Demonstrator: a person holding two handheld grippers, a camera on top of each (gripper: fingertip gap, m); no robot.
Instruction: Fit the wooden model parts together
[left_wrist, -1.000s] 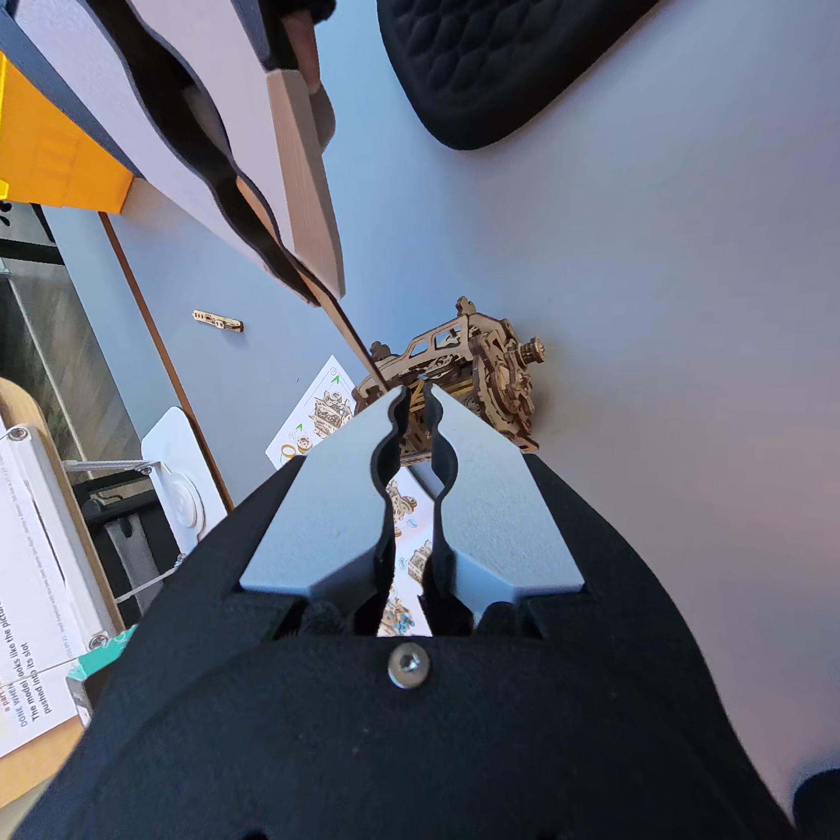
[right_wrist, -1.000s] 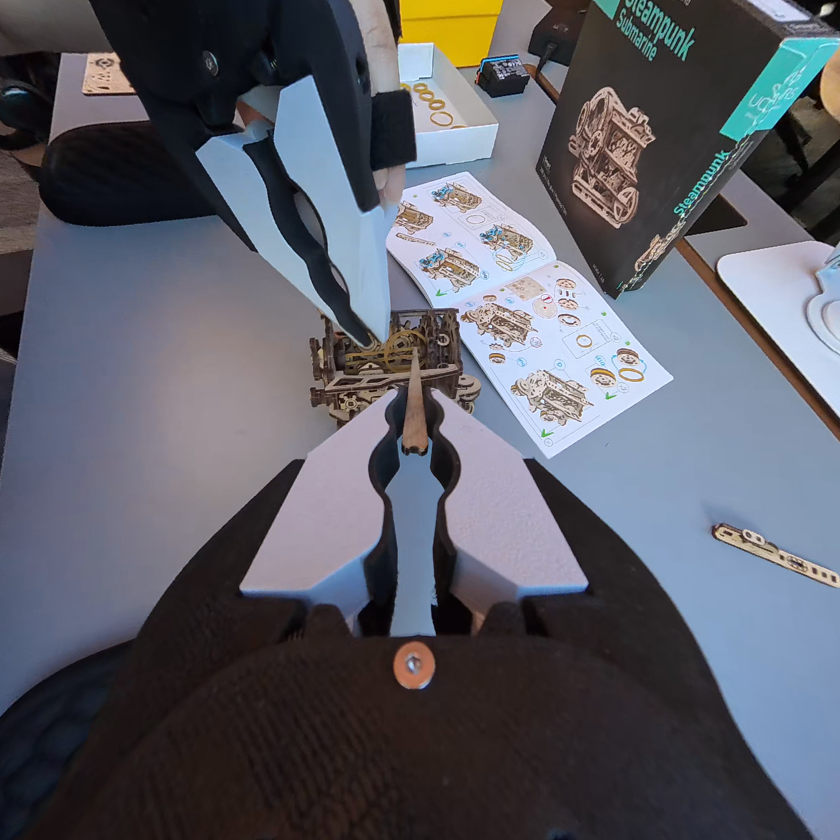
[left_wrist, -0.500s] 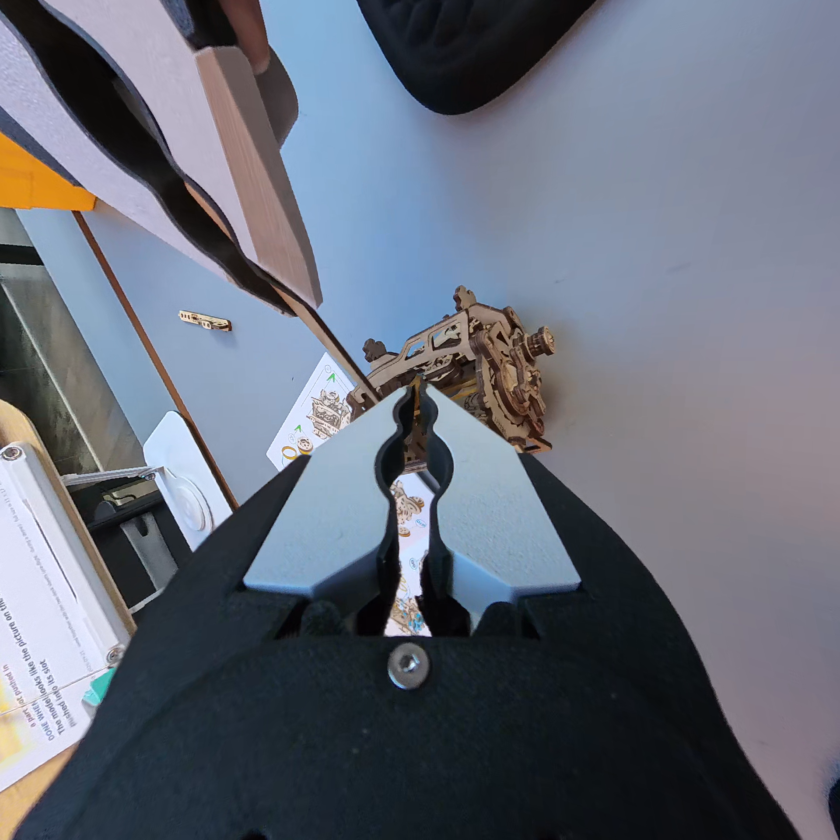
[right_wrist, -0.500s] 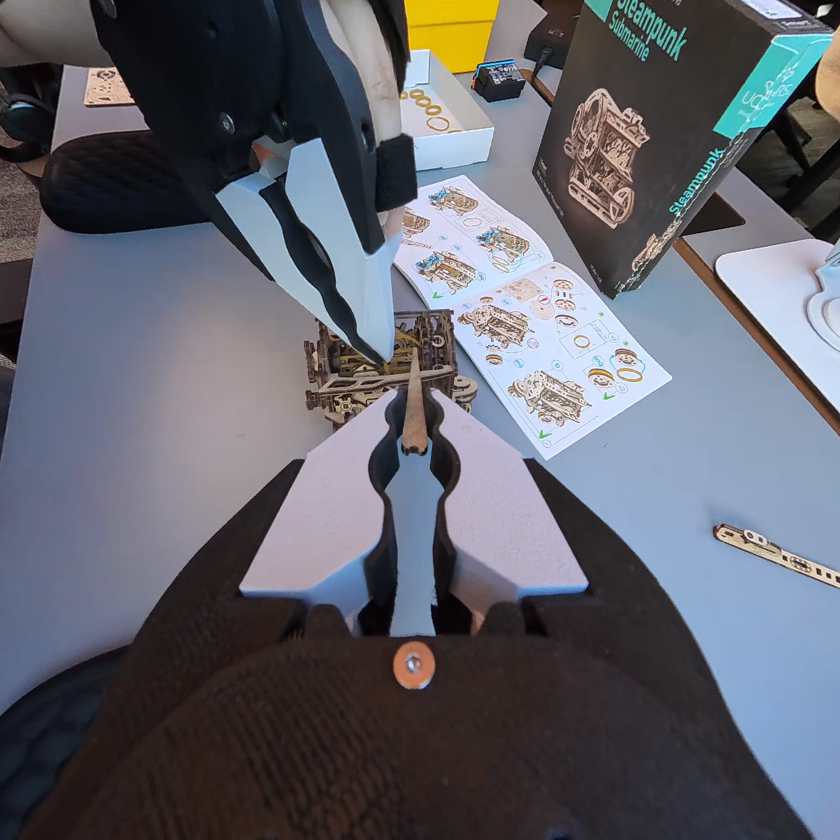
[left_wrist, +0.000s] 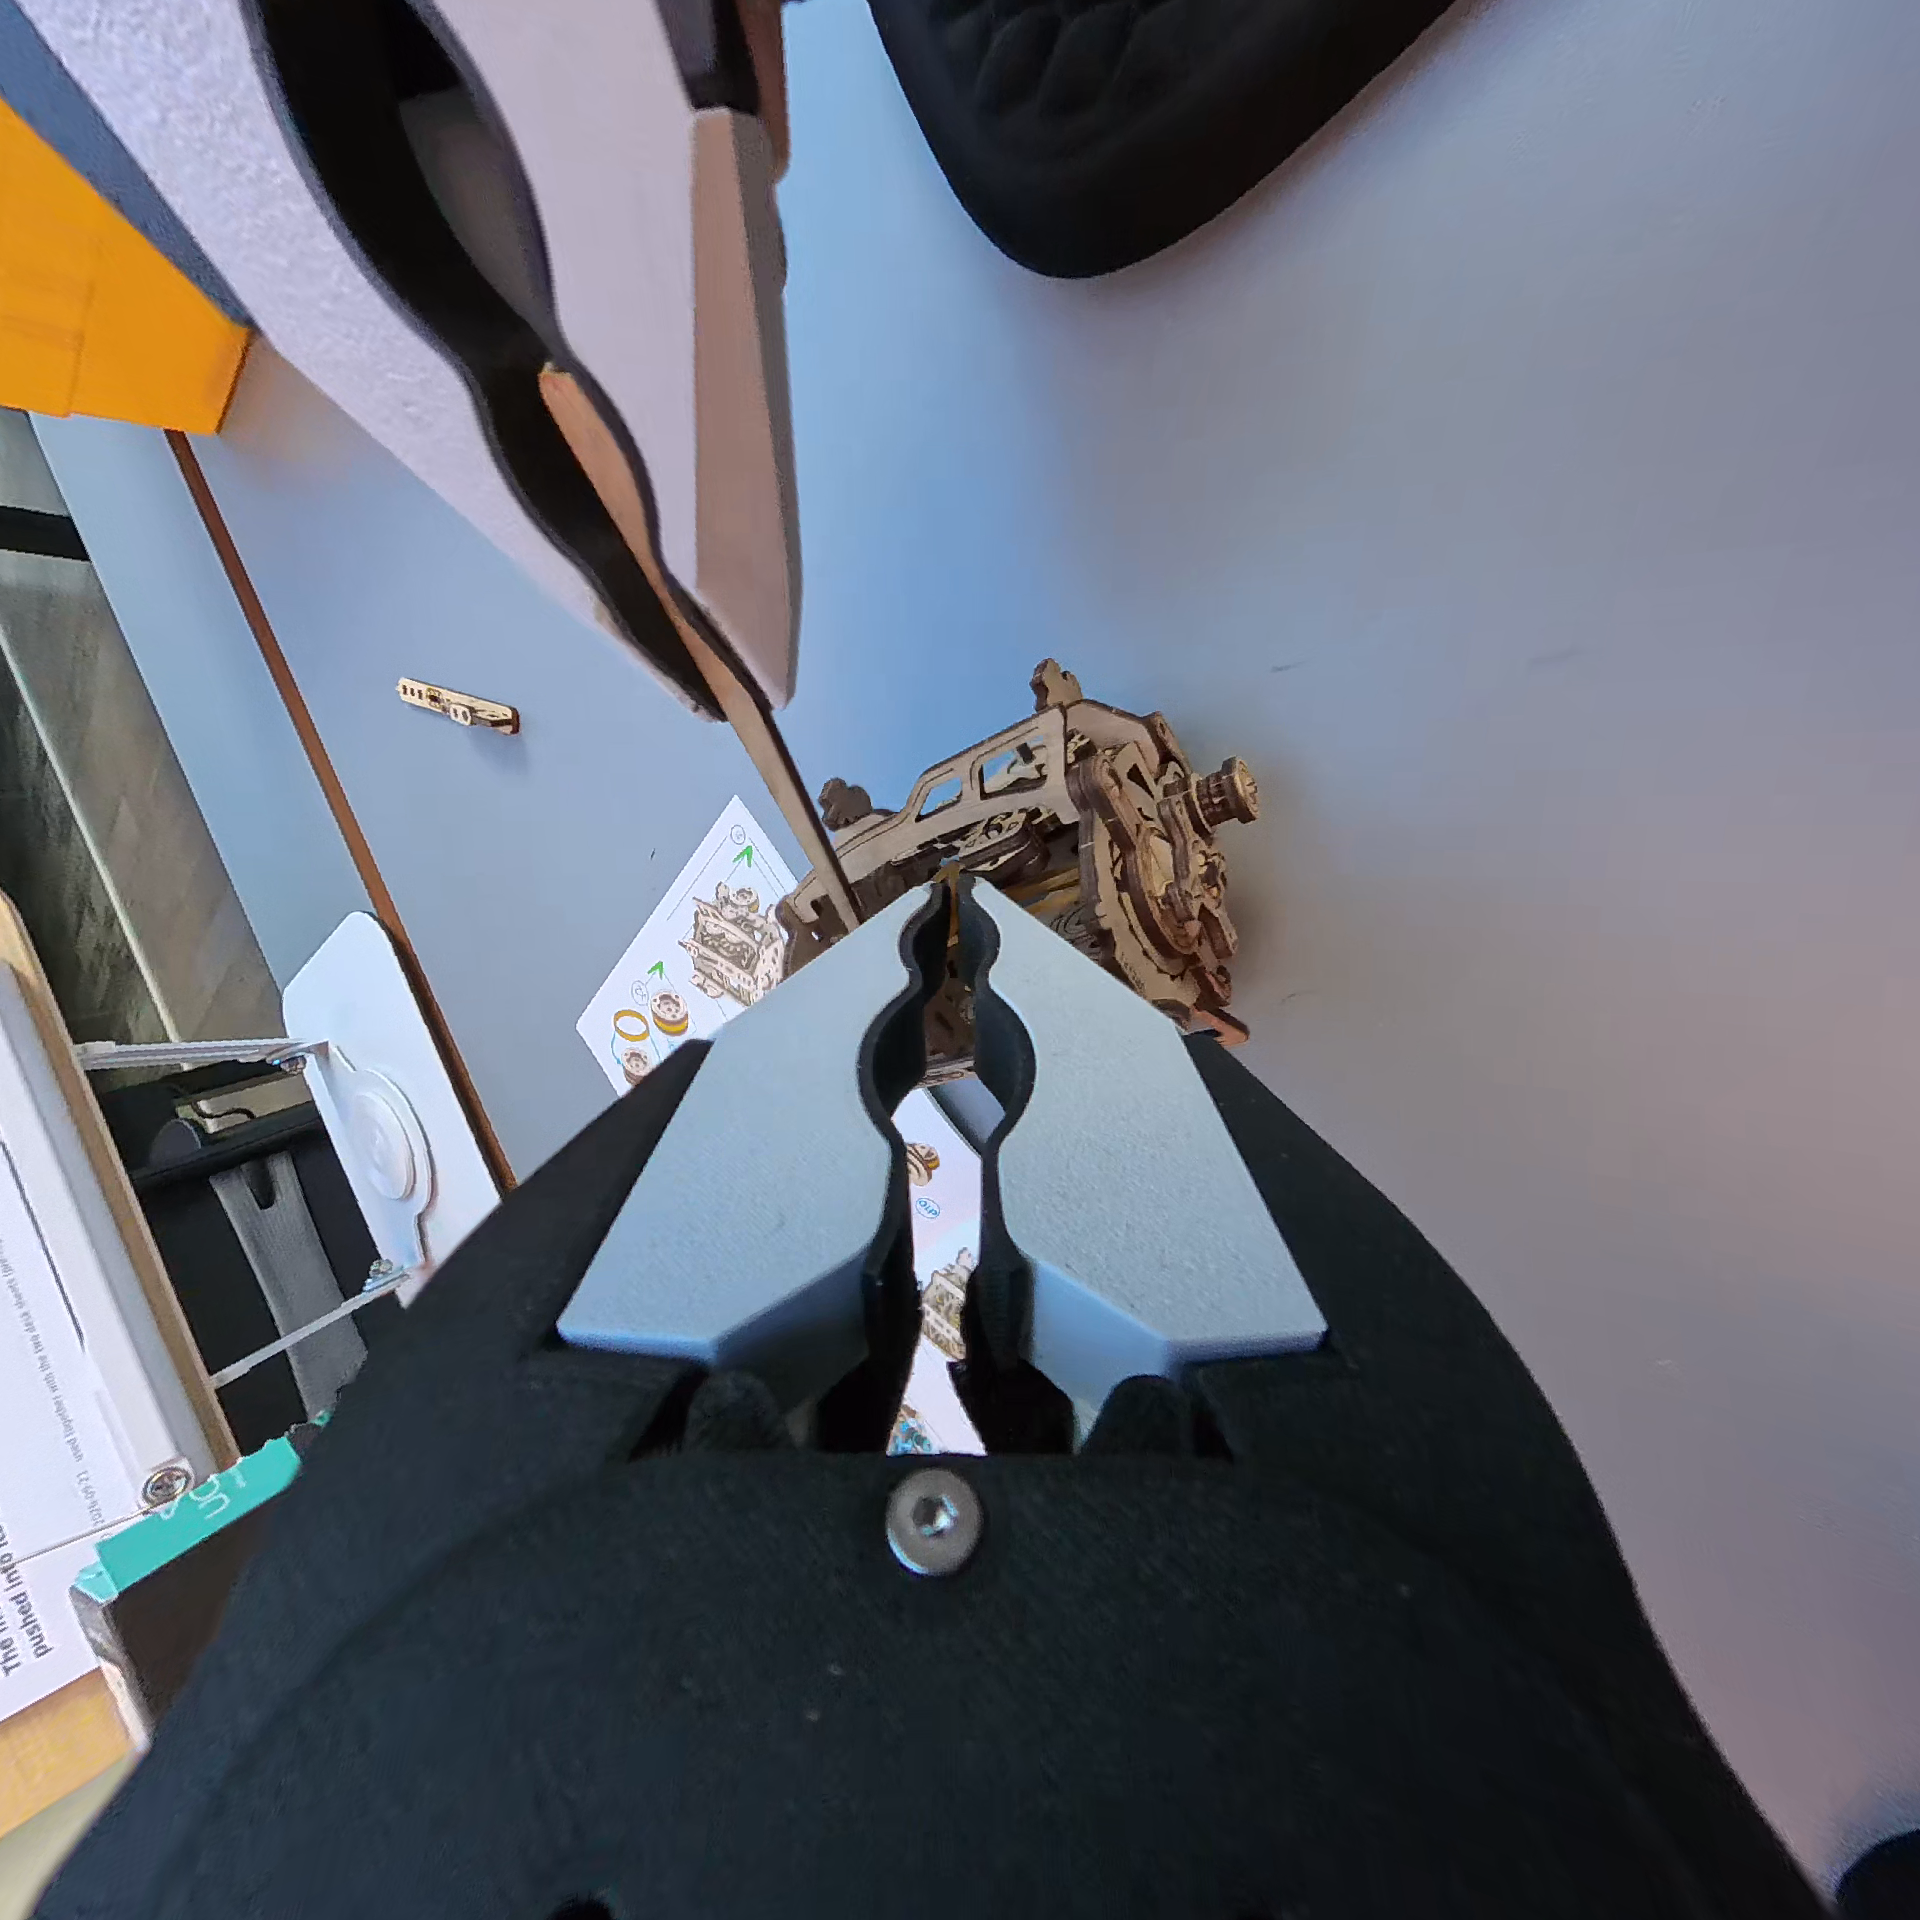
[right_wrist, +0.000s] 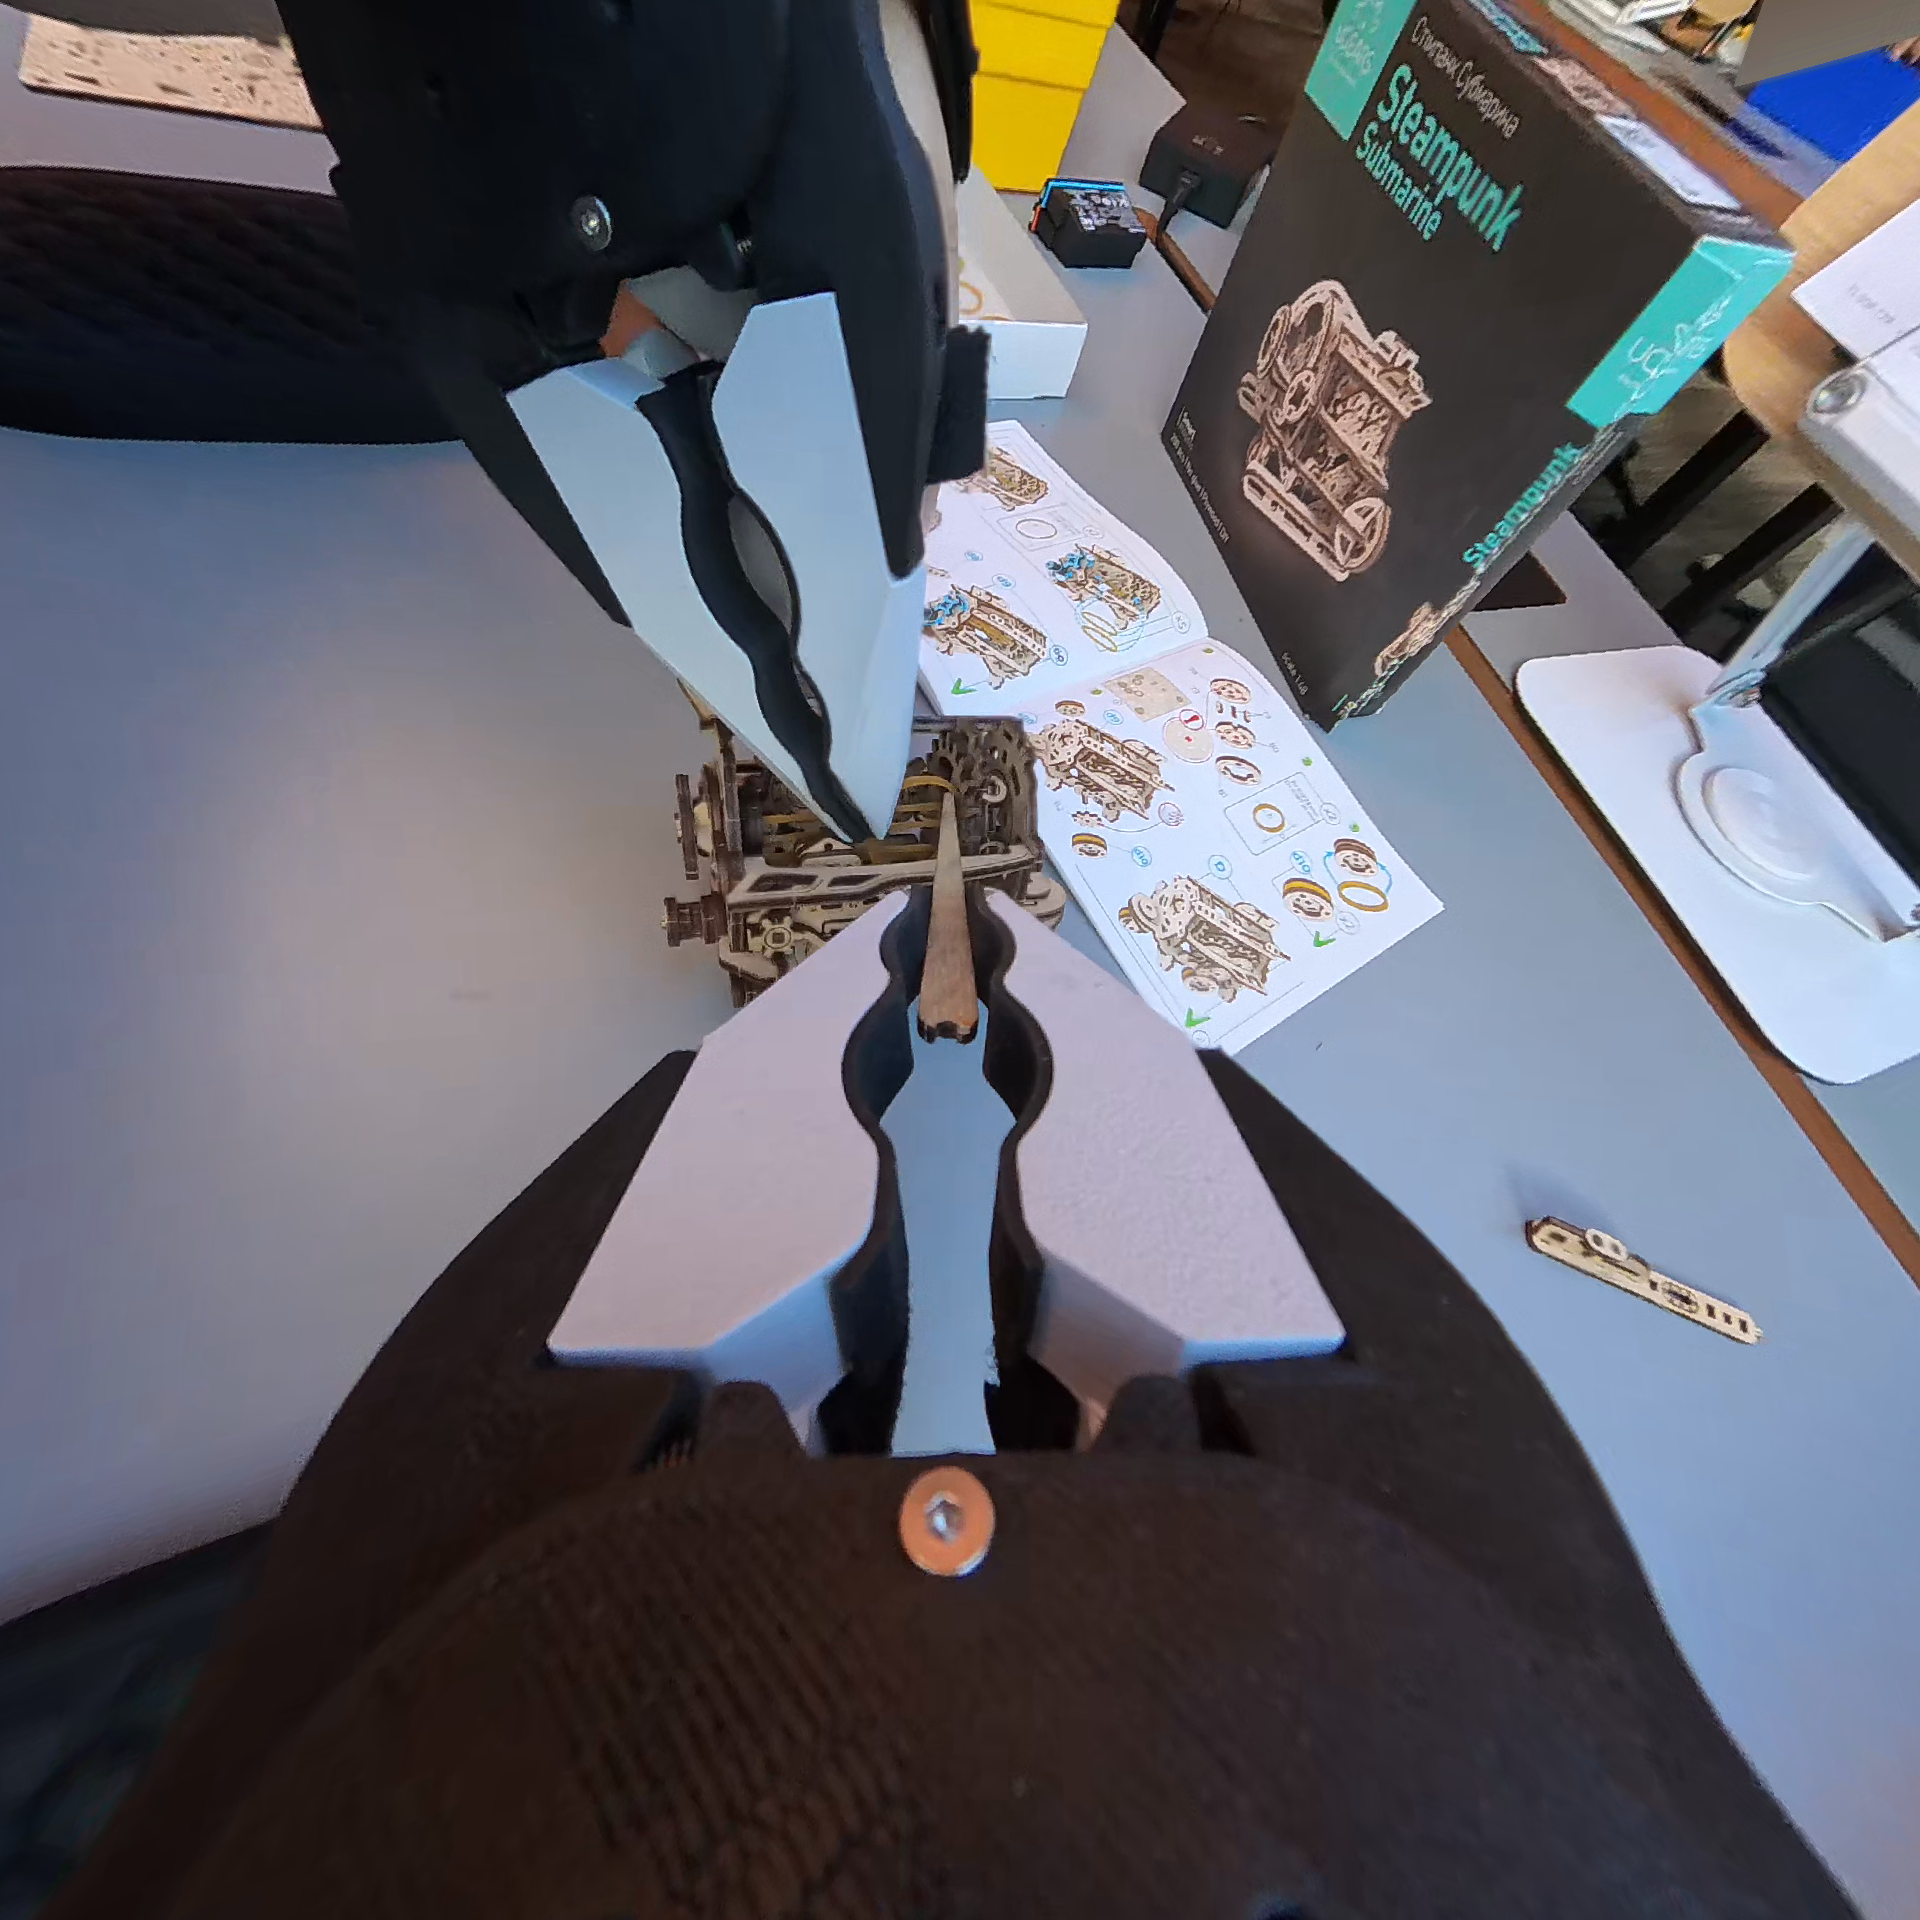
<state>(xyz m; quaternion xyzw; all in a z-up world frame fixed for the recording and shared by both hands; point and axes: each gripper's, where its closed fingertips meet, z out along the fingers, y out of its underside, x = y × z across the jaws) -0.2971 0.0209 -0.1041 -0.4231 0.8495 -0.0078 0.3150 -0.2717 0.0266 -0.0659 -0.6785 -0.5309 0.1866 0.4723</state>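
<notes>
Right wrist view: right gripper (right_wrist: 948, 904) jaws clamp flat tapered wooden stick (right_wrist: 948, 935); left gripper (right_wrist: 862, 821) jaws, now closed on thin yellow band, steady brown laser-cut wooden model (right_wrist: 831, 883) at 12 o'clock for insertion.

Wooden model (right_wrist: 862, 862) on table (right_wrist: 312, 831), mid-scene. Instruction booklet (right_wrist: 1195, 831) flat on table, touching model's right side, running far-right. Box (right_wrist: 1455, 343) upright beyond booklet, far right. Loose wooden strip (right_wrist: 1642, 1294) on table near right, well apart from model. Cushion (right_wrist: 156, 312) far left. White tray (right_wrist: 1023, 312) far, behind left gripper (right_wrist: 862, 821), whose tips are down in model's top. Right gripper (right_wrist: 948, 914) near side of model, wooden stick (right_wrist: 948, 956) between its fingers reaching over model.
</notes>
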